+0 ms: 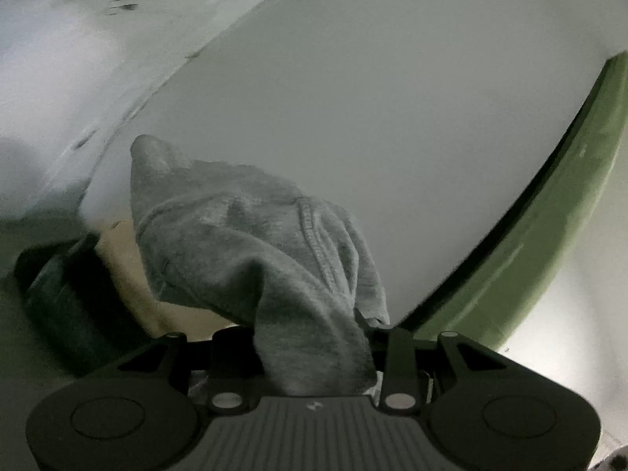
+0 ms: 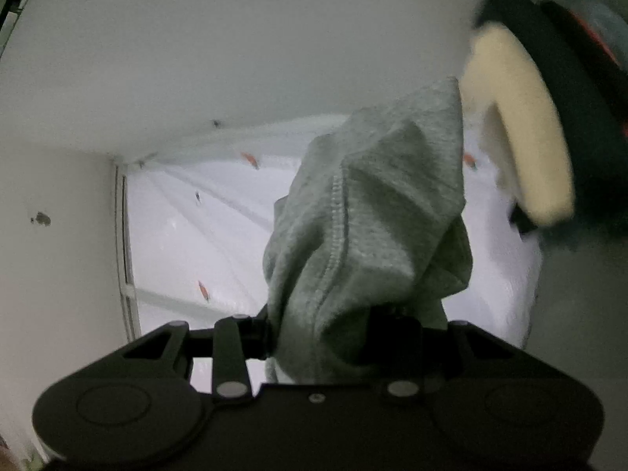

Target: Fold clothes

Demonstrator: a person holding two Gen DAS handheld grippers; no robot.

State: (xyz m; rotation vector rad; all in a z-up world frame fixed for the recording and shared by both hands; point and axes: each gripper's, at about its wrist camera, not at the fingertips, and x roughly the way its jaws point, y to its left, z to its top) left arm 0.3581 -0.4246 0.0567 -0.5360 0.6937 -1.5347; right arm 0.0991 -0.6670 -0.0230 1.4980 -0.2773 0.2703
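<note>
Left tongs [image 1: 314,357] clamp a bunched edge of the grey garment [image 1: 251,243]; right tongs [image 2: 345,337] clamp another part; cloth is held aloft, likely to spread it; beyond, white wall [image 1: 373,110].

The right gripper [image 2: 325,337] pinches a bunch of grey knit garment [image 2: 373,216], which rises from between its black jaws and fills the middle of the view, a stitched seam running down its folds. The fingertips are buried in the fabric. Behind it are a white wall [image 2: 235,47] and a brighter white panel [image 2: 188,243] dotted with small orange marks. At the upper right, blurred, is a cream padded object [image 2: 518,125] backed by something black with red trim
</note>
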